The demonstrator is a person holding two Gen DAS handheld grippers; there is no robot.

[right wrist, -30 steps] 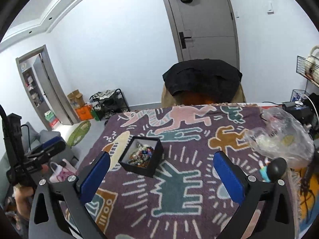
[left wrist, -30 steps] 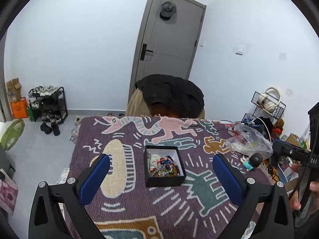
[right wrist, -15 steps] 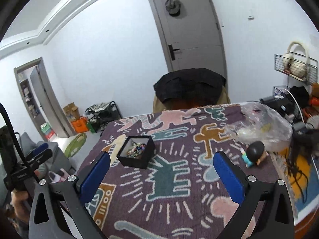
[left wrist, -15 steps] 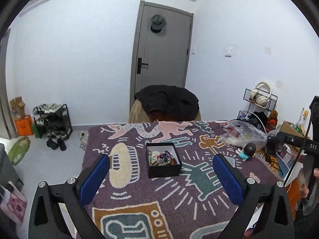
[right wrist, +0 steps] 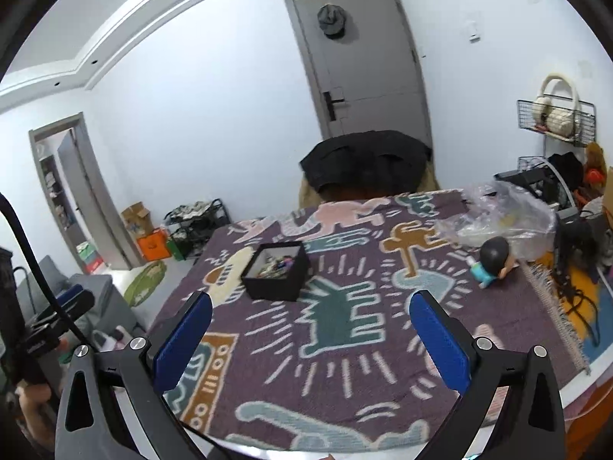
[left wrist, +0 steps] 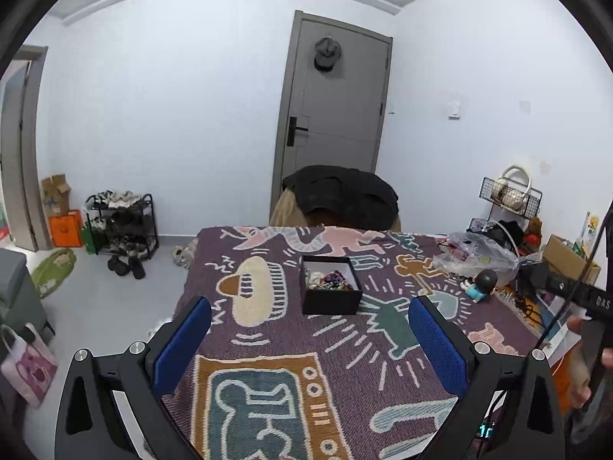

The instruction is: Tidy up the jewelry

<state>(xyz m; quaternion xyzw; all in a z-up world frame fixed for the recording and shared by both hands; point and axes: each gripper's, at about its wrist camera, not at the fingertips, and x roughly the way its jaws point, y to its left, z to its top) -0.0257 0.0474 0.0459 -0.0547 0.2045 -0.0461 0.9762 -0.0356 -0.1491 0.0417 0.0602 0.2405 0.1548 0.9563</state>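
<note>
We see a table draped in a purple patterned blanket (left wrist: 291,345) filling the near half of both views. At its far edge stands a chair draped with a black jacket (left wrist: 341,195), in front of a grey door (left wrist: 337,115) on which a cap (left wrist: 327,53) hangs. On the far right of the blanket lies a crumpled clear plastic bag (left wrist: 479,257); what it holds is too blurred to tell. Just near it lies a small toy figure (right wrist: 492,260) with a dark round head.

The black box (left wrist: 331,287), square and open-topped, sits on the blanket toward the table's middle, well ahead of both tools. Being square, it shows no clear long axis; in the left wrist view one side faces us squarely, while in the right wrist view it lies left of centre with a corner turned toward us. Inside we see a mixed heap of jewelry (left wrist: 331,280), beads of several colours tangled together; single pieces cannot be told apart.

The left gripper (left wrist: 308,339) and the right gripper (right wrist: 310,335) are both spread wide above the near blanket, blue pads apart, holding nothing.
</note>
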